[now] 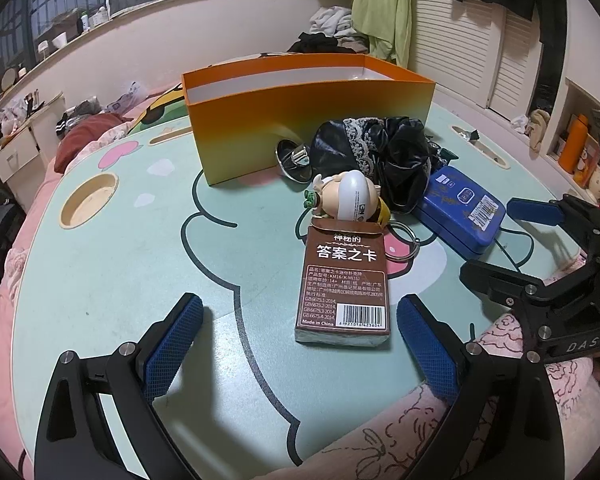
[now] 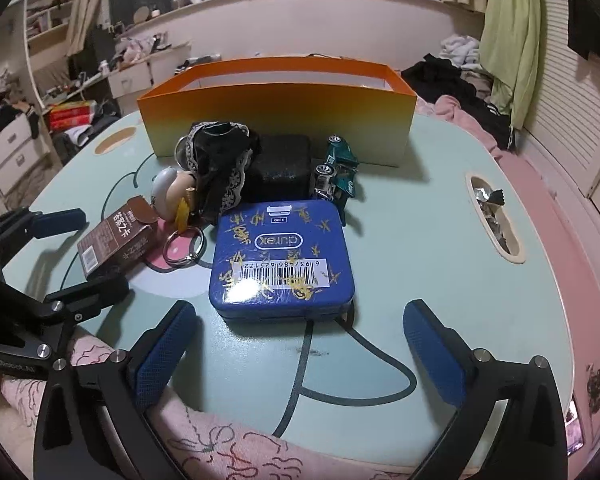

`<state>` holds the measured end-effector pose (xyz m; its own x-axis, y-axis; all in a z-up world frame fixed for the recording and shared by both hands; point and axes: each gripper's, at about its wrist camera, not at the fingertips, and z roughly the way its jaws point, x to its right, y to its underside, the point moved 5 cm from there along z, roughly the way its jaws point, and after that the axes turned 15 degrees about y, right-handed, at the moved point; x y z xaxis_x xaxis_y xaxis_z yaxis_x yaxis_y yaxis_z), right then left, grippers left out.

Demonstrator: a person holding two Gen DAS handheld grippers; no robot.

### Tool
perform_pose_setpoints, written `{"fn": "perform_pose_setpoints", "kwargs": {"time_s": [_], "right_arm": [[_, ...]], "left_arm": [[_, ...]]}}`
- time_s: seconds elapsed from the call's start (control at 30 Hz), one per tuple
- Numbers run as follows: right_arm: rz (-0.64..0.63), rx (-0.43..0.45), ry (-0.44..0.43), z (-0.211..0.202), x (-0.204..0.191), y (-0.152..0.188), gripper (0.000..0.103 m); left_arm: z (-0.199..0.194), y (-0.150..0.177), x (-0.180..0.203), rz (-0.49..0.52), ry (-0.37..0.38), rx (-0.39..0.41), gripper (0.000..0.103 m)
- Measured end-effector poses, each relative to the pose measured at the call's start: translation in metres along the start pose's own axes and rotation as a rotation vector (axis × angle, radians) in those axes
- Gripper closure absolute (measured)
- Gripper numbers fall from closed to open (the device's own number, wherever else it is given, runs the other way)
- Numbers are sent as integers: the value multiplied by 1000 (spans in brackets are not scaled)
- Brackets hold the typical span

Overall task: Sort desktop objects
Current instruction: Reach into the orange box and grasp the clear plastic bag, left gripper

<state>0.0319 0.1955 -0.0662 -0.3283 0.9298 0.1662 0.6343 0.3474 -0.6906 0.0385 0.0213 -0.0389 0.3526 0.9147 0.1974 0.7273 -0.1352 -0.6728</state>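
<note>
Right now I am holding both tools low over the pale green table, each pointing down and forward. My right gripper is standing wide apart with nothing between its blue pads, and just ahead of it the blue tin is lying flat, barcode up, clear of both fingers. My left gripper is likewise spread and empty; the brown card box is lying just beyond its tips, nearer the right-hand pad, touching neither as far as I can tell. Past the card box a small figurine keychain is resting against its far end, its metal ring lying between the card box and the tin. Behind the tin a black lace-trimmed bundle is slumping beside a dark square box, and to the right of those a green toy car is tipped on its side. Farthest off, the open orange box is standing upright behind all of them, its long wall facing me. Seen from the left wrist, my right gripper is reaching in from the right edge, near the tin.
</note>
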Motion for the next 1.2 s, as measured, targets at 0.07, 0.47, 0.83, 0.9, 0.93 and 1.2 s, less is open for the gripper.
{"fn": "perform_pose_setpoints", "kwargs": {"time_s": [0.07,0.47,0.83,0.9,0.93,1.2], "right_arm": [[2,0,-2,0,0,2,0],[2,4,-3,-8,1,-6,0],[3,7,-7,-10,0,-9,0],[3,7,-7,-10,0,-9,0],[4,7,-7,-10,0,-10,0],[5,8,-8,-10,0,-11,0]], "left_arm": [[-3,-2,-1,-6,27,6,6],[-21,-139,22,-37,243,66,40],[130,-248,20,-64,82,-142,60],[148,-250,25,-97,130,-179,60],[156,-250,26,-110,142,-195,60],[192,-241,22,-154,153,-283,80]]}}
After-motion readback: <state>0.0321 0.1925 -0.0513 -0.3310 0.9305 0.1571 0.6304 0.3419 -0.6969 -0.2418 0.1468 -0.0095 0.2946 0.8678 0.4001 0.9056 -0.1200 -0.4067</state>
